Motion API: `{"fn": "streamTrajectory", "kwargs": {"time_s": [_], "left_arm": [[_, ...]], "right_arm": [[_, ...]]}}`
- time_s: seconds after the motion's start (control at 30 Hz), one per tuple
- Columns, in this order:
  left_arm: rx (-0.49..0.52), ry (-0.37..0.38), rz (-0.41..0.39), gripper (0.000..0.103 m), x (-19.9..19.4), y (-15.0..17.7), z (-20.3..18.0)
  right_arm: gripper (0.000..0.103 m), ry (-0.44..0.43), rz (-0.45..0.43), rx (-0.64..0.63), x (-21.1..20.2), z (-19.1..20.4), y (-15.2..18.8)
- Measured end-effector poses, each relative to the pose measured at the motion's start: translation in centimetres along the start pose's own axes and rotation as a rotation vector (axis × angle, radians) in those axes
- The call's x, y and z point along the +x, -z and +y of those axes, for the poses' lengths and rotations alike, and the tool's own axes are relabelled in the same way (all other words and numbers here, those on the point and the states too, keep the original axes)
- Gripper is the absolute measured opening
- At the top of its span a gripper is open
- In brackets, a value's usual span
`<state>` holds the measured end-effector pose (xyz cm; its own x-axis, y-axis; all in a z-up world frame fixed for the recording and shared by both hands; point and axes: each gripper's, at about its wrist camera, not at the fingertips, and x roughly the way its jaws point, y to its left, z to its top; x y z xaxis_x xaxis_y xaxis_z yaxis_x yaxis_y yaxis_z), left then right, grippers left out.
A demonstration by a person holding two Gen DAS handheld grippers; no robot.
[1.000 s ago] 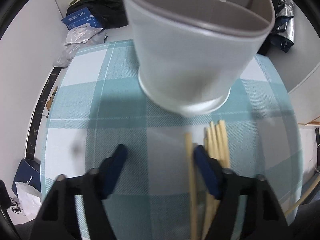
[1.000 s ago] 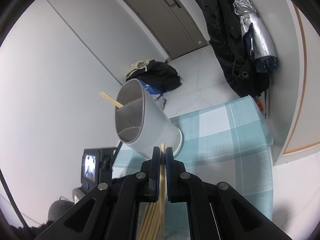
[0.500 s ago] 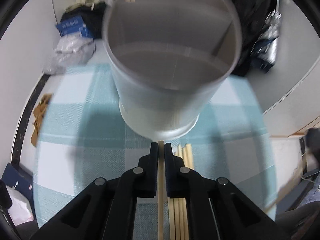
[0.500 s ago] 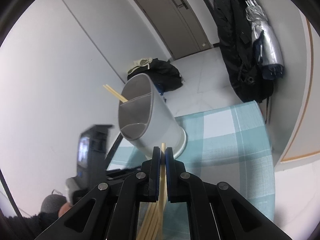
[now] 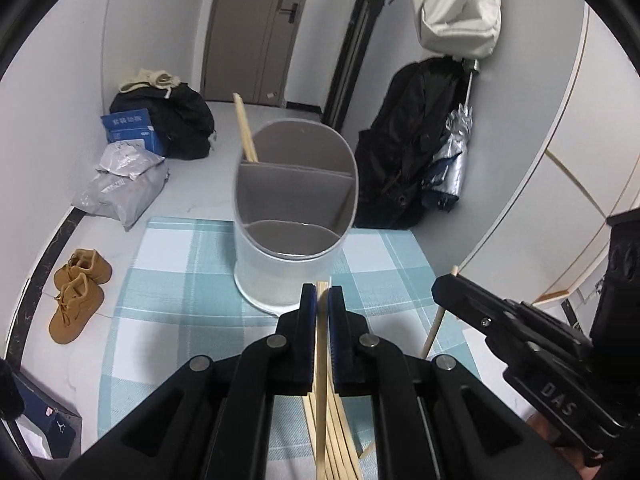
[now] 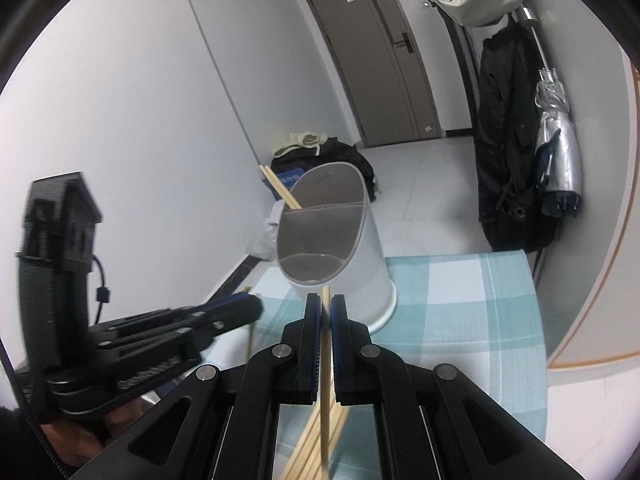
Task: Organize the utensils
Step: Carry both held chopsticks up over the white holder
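Note:
A grey divided utensil holder (image 5: 294,216) stands on the blue checked tablecloth (image 5: 172,292); its far compartment holds chopsticks (image 5: 245,132). My left gripper (image 5: 321,300) is shut on one wooden chopstick (image 5: 320,380), raised above the cloth just in front of the holder. My right gripper (image 6: 326,308) is shut on another chopstick (image 6: 325,392), also raised in front of the holder (image 6: 332,240). A pile of loose chopsticks (image 5: 340,440) lies on the cloth below both grippers. Each gripper shows in the other's view, the right one (image 5: 452,284) at right, the left one (image 6: 248,304) at left.
The table's far edge is just behind the holder. On the floor beyond are black bags (image 5: 168,120), grey parcels (image 5: 124,188), a blue box (image 5: 132,130) and tan shoes (image 5: 78,292). A coat rack with a black coat (image 5: 404,152) and an umbrella (image 5: 452,160) stands at right.
My left gripper closed on a chopstick and lifted it back from the holder. My right gripper kept its chopstick and rose slightly; the left gripper came into its view.

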<state>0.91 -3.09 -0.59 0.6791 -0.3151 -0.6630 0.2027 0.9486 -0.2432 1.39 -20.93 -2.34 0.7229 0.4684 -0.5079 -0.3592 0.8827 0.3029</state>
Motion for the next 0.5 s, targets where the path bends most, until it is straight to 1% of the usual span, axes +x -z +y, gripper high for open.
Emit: {"fn": "streamTrajectory", "kwargs": {"time_s": [0.07,0.3,0.5], "left_arm": [[-0.013,-0.004,-0.019,0.003,0.0,-0.3,-0.4],[-0.065,-0.012,-0.086,0.003,-1.3,-1.7,0.2],[-0.062,0.017,-0.12,0.003,-1.7,-2.7,0.1]], "right_arm": [[0.004,0.001,-0.001,0.008,-0.1,0.1,0.2],[0.004,0.015,-0.025,0.011,-1.1,0.5,0.3],[0.004,0.014,-0.042,0.031,-1.8,0.7,-0.2]]}}
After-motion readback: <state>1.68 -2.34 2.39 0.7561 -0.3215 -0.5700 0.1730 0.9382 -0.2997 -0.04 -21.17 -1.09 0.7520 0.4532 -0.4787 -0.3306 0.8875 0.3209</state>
